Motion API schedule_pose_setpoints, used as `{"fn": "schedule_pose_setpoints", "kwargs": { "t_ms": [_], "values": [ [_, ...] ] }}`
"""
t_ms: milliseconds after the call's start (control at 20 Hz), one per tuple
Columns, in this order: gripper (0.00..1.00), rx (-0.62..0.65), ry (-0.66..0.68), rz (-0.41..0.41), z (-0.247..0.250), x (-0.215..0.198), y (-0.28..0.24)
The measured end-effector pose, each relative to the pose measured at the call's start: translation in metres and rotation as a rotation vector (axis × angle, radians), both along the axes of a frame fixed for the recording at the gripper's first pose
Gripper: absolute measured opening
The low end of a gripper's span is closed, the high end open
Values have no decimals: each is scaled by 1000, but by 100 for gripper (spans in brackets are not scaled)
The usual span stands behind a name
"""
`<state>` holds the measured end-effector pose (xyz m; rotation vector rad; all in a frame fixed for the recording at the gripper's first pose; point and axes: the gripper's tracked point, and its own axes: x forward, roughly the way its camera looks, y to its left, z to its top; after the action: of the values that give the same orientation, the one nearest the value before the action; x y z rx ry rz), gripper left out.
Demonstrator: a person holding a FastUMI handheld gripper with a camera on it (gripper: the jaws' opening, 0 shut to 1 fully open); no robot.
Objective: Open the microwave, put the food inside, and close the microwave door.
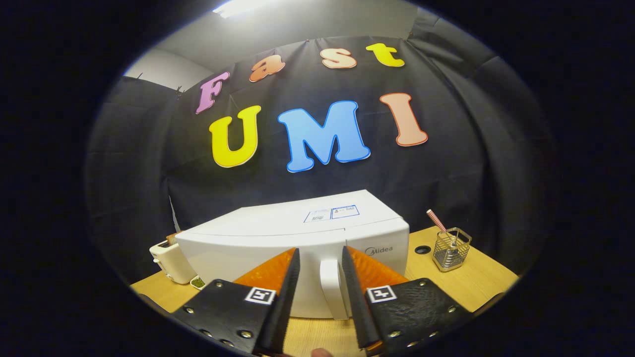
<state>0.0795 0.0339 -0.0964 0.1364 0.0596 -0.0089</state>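
Showing white on the microwave [297,238] and its door handle [333,287], cream on the toaster [166,260], light wood grain on the table [476,277], silvery wire mesh on the holder [450,250], red-and-white stripes on the straw [436,220].

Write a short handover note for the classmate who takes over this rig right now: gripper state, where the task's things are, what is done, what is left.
Hand-held gripper: open, fingers either side of the microwave door handle, not pressing on it.
White microwave: on the wooden table, door closed.
Beside it: a white toaster on one side, a wire holder with a striped straw on the other.
Done: lined up on the handle.
Left: grip the handle, pull the door open, put the food in, close the door.
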Motion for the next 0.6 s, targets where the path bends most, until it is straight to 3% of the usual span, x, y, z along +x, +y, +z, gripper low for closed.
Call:
{"fn": "schedule_pose_setpoints", "kwargs": {
  "t_ms": [50,150,400,600],
  "values": [
    [79,-31,-8,-24,12,-9,-9],
    [96,-54,-37,-57,45,-26,-25],
    [95,-102,-134,-63,141,-58,-43],
    [96,-96,-177,-48,190,-77,-46]
  ]
}}
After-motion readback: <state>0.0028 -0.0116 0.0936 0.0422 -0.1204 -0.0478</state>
